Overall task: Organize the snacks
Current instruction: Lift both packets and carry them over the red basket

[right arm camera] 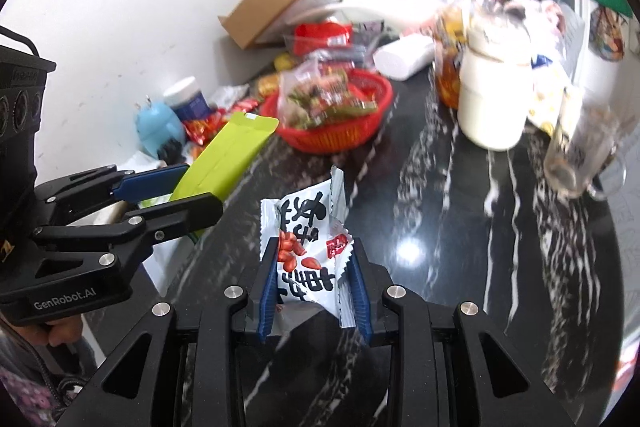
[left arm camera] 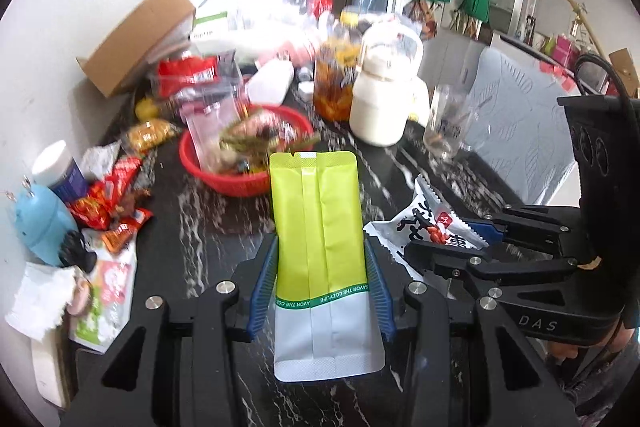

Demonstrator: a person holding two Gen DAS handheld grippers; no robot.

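Note:
My left gripper [left arm camera: 322,247] is shut on a lime-green and white pouch [left arm camera: 320,227], held upright above the black marble table [left arm camera: 208,235]. That pouch [right arm camera: 228,155] and the left gripper [right arm camera: 196,187] also show at the left of the right wrist view. My right gripper [right arm camera: 314,247] is shut on a white peanut packet [right arm camera: 308,235] with black characters and red nuts. In the left wrist view the right gripper [left arm camera: 476,239] with its packet [left arm camera: 424,219] is at the right. A red basket [left arm camera: 244,183] full of snacks sits beyond both; in the right wrist view the basket [right arm camera: 340,135] is up centre.
Loose red and yellow snack packets [left arm camera: 116,207] lie along the wall at left, by a blue figure [left arm camera: 42,227] and a jar [left arm camera: 60,167]. A cream jug [left arm camera: 384,95], an amber jar [left arm camera: 334,83], a glass mug [left arm camera: 450,123] and a cardboard box [left arm camera: 136,39] crowd the far table.

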